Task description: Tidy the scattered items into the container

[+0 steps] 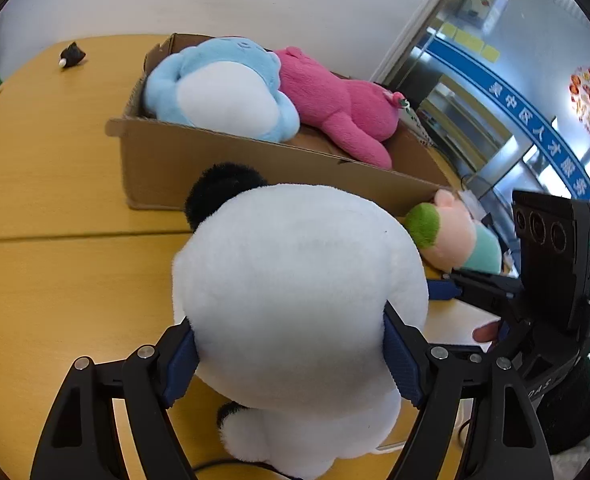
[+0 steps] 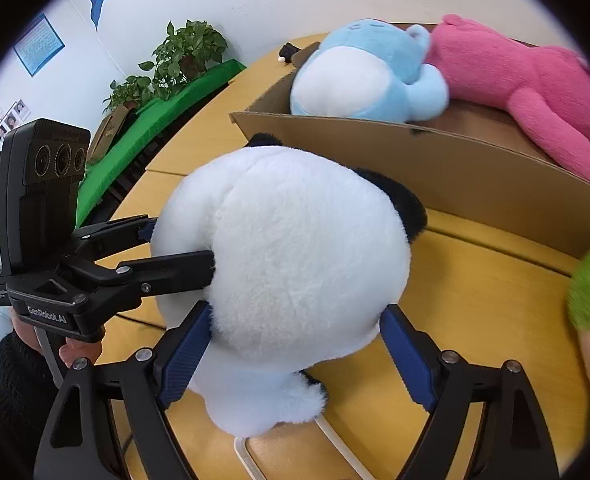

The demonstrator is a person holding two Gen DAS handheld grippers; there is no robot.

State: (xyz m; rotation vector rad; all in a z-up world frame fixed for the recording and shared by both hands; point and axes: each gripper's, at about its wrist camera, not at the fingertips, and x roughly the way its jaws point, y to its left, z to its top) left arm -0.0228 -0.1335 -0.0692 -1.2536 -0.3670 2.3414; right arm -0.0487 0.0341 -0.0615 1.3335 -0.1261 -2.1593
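Observation:
A white plush panda (image 1: 299,280) with black ears stands on the yellow table, in front of the cardboard box (image 1: 223,160). My left gripper (image 1: 291,356) is shut on its head from both sides. My right gripper (image 2: 295,344) also clamps the panda (image 2: 287,260) from another side. In the right wrist view the left gripper (image 2: 183,248) presses into the panda's left. The box (image 2: 435,164) holds a blue plush (image 1: 219,88) and a pink plush (image 1: 335,100). A green-haired doll (image 1: 451,236) lies right of the panda by the box corner.
A small black item (image 1: 71,56) lies on the far table left of the box. Potted plants (image 2: 183,56) and a green surface (image 2: 155,120) are beyond the table's left edge. A white cable (image 2: 335,440) runs under the panda.

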